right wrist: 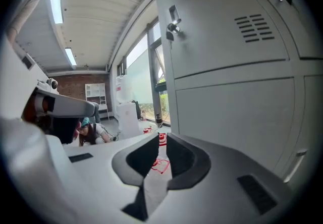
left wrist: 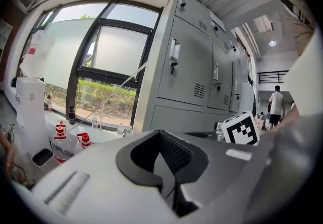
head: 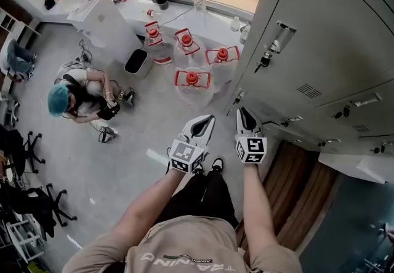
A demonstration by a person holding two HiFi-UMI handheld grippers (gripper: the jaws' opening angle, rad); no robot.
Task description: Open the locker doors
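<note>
Locker doors (head: 320,38) are flat grey metal with slotted vents (head: 308,90).

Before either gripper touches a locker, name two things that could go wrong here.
The water jugs stand on the floor close to the lockers; a step forward might knock one. A key hangs from the nearest door's lock below the handle; the jaws could catch it instead.
</note>
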